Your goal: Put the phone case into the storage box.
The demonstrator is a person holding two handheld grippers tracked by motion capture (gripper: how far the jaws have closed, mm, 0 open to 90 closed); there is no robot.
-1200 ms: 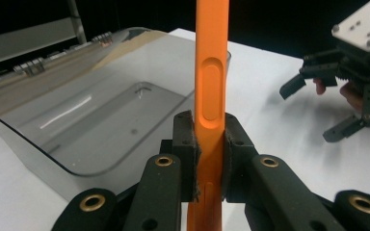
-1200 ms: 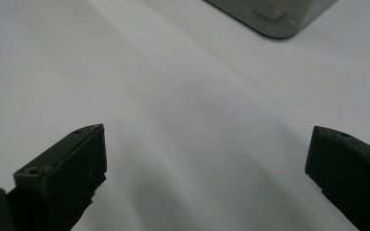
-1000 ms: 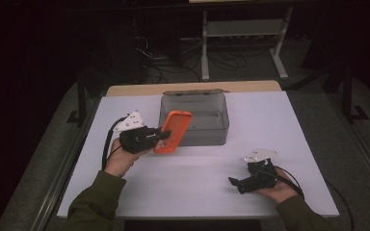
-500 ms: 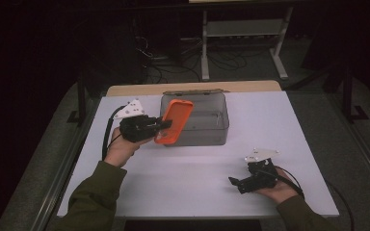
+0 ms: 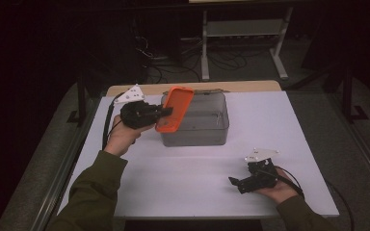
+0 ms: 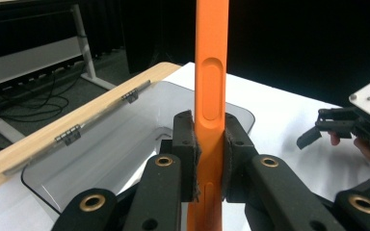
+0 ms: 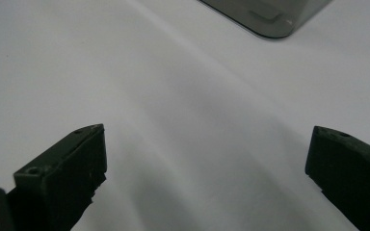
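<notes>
Orange phone case [image 5: 174, 109]: clamped edgewise in left tongs [image 5: 166, 111], upper centre, over clear bin [image 5: 207, 136]. Step: carrying to bin. Next: lower inside, release. Right tongs [image 5: 234, 182]: wide, empty, resting lower right on tabletop [image 5: 183, 178].

No readable text or labels anywhere

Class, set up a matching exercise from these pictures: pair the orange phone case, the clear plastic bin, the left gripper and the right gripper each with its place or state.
1 orange phone case
2 clear plastic bin
3 left gripper
4 right gripper

a open, low over the white table
b standing on the table, lid back
c held edge-on above the bin
d shut on the case

Pairs: 1-c, 2-b, 3-d, 4-a
</notes>
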